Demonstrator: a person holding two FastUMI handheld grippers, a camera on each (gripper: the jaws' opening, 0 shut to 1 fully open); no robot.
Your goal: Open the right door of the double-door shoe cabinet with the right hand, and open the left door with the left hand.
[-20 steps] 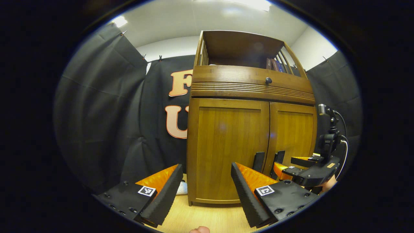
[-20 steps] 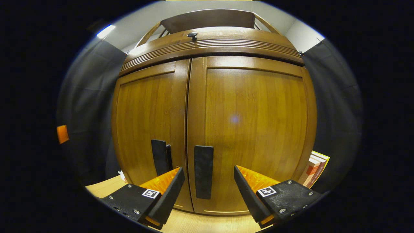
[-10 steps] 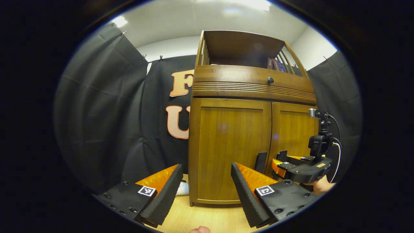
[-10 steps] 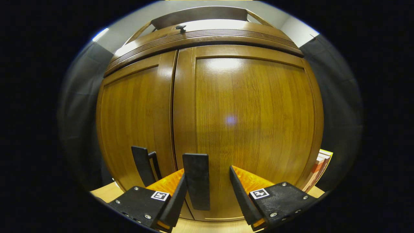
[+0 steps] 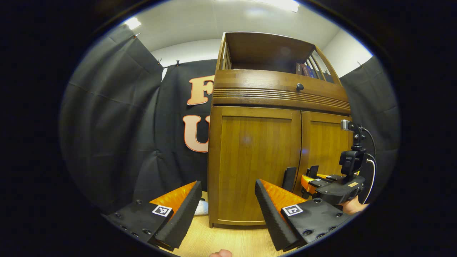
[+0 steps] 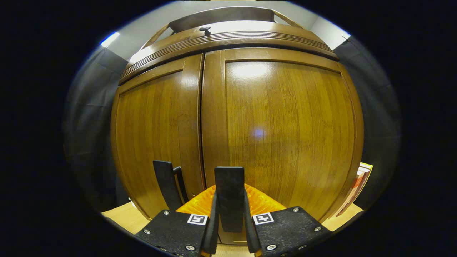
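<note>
Right gripper (image 6: 230, 228) pinching the right door handle (image 6: 229, 196); left gripper (image 5: 226, 210) waiting spread wide.

In the right gripper view both fingers are pressing on the dark upright handle of the right door (image 6: 285, 132), which is sitting flush with the left door (image 6: 153, 132); the left door handle (image 6: 165, 184) is standing free just beside it. In the left gripper view the shoe cabinet (image 5: 278, 150) is standing ahead on the pale wood floor (image 5: 232, 241), both doors closed, while the left gripper is holding nothing, well short of the left handle. A small dark knob (image 5: 300, 86) is sitting on the band above the doors, books (image 5: 303, 70) are showing on the top shelf, and black cloth (image 5: 117, 125) is hanging behind.
</note>
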